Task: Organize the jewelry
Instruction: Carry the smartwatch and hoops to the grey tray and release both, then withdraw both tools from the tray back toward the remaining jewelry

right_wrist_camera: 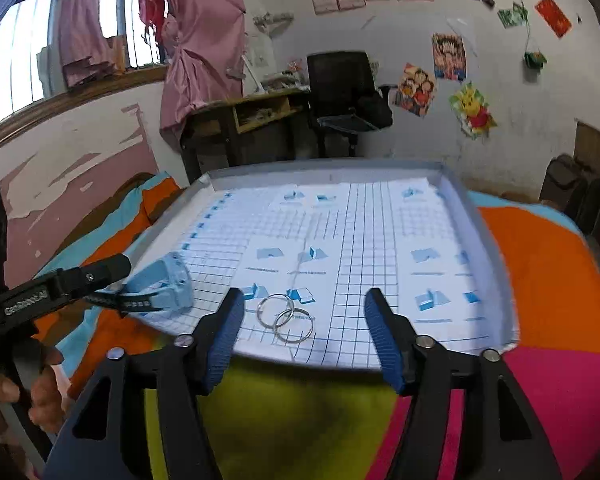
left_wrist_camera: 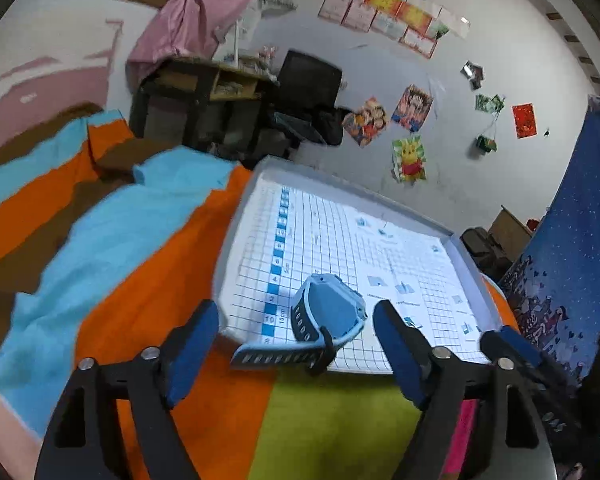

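Both pairs of jaws stand wide apart and grip nothing. The left gripper (left_wrist_camera: 296, 344) has a pale blue watch (left_wrist_camera: 324, 316) lying between its blue pads, the watch body resting on the gridded sheet inside the shallow white tray (left_wrist_camera: 340, 178) while the strap hangs out over the tray's near left edge toward the bedspread. The right gripper (right_wrist_camera: 304, 336) frames two linked silver rings (right_wrist_camera: 286, 318), which lie flat on the sheet near the tray's front edge, one overlapping the other. In the right wrist view the left tool comes in from the side, its tip just beside the watch (whether it touches the strap is hard to tell through the blur). The tray sits on a soft orange, blue and green bedspread (left_wrist_camera: 148, 240), well clear of the desk (right_wrist_camera: 240, 116) and chair (right_wrist_camera: 340, 88) by the far wall. The risks I judge likeliest: a closing pad could nudge the overhanging watch off the rim onto the cloth, and thin flat rings may slip out of the pads or come up together, since they overlap
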